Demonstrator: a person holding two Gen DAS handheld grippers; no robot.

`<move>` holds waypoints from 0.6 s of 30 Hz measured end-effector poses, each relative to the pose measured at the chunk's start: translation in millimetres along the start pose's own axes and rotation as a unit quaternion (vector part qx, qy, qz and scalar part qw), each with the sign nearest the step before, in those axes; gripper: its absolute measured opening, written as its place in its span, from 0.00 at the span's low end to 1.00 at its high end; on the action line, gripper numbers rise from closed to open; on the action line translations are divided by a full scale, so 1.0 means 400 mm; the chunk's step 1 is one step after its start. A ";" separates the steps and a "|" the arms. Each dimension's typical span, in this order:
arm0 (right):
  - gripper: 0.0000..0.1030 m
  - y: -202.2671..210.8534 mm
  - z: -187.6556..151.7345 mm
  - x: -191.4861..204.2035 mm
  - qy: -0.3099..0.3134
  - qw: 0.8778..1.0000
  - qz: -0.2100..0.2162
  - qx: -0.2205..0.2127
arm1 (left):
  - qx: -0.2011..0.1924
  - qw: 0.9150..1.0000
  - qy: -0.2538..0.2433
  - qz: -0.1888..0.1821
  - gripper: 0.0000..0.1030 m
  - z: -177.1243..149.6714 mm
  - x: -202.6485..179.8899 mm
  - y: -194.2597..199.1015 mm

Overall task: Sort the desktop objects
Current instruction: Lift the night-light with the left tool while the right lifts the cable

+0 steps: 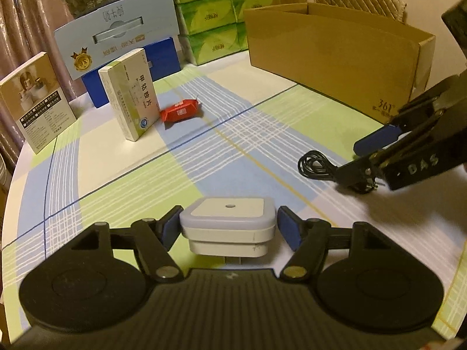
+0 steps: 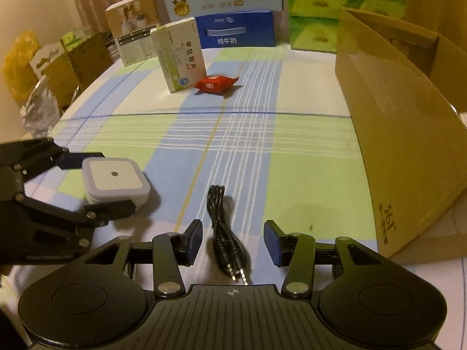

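A white square plug-in night light [image 1: 228,225] sits between the fingers of my left gripper [image 1: 229,229]; the left pad touches it and a small gap shows at the right pad. It also shows in the right wrist view [image 2: 115,181]. My right gripper [image 2: 233,240] is open, its fingers on either side of a coiled black audio cable [image 2: 226,233] lying on the tablecloth, not touching it. The cable also shows in the left wrist view [image 1: 316,164]. A red packet [image 1: 180,110] and a green-white medicine box [image 1: 131,96] stand farther back.
An open cardboard box [image 1: 335,55] stands at the right. It fills the right side of the right wrist view [image 2: 408,122]. A beige product box [image 1: 35,99], a blue milk carton [image 1: 131,58] and green tissue packs [image 1: 216,14] line the back edge of the table.
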State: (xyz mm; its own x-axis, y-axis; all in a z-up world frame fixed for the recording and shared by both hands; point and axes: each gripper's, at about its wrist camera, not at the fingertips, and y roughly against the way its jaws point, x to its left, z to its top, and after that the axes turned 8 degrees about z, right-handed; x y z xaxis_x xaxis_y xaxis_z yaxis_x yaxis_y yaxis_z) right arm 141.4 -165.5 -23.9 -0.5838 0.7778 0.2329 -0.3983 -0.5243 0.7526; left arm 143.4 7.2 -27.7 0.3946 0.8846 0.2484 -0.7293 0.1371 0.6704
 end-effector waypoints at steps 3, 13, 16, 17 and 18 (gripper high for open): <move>0.43 -0.011 0.002 0.000 0.001 1.000 0.012 -0.001 | 0.002 1.000 0.004 0.000 0.64 0.000 0.004 -0.007; 0.40 -0.055 -0.001 0.047 0.077 0.997 0.013 -0.005 | 0.001 1.000 0.027 -0.004 0.64 -0.001 0.022 -0.018; 0.33 -0.069 -0.001 0.052 0.081 0.997 0.013 -0.006 | 0.001 0.999 0.034 -0.006 0.64 0.000 0.028 -0.018; 0.31 -0.073 -0.001 0.051 0.079 0.997 0.014 -0.006 | 0.001 0.999 0.037 -0.007 0.64 0.000 0.030 -0.019; 0.30 -0.075 -0.001 0.051 0.079 0.997 0.012 -0.009 | 0.001 0.999 0.038 -0.007 0.64 0.000 0.031 -0.019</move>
State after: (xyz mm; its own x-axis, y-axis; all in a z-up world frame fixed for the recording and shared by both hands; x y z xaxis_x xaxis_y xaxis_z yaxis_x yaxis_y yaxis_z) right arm 141.1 -134.1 -41.8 -0.6974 0.7008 0.1497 -0.3942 -0.5496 0.7366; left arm 153.8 17.3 -29.7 0.3612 0.9141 0.1845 -0.7232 0.1496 0.6743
